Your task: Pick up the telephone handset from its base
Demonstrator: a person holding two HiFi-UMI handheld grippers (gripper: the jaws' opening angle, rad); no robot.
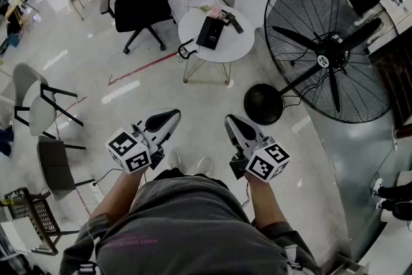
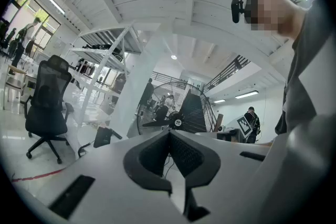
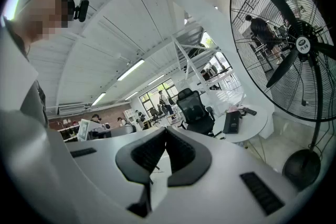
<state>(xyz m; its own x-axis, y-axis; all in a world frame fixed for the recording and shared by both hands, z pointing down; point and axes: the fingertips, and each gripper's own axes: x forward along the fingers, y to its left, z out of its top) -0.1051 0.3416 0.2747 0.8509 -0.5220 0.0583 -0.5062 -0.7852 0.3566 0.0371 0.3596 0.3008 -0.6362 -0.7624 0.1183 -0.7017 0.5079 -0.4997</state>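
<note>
Telephone (image 1: 210,32) lies mid-table on the round table (image 1: 225,49), well ahead of us, long side pointing away; our left gripper (image 1: 170,117) and right gripper (image 1: 232,122) are squeezed together, empty, about equally far from it

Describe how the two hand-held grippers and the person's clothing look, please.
The left hand-held gripper and the right hand-held gripper each have a white body with black padded jaws tapering to a point. Each carries a white cube with black square markers. The person wears a grey short-sleeved T-shirt.
</note>
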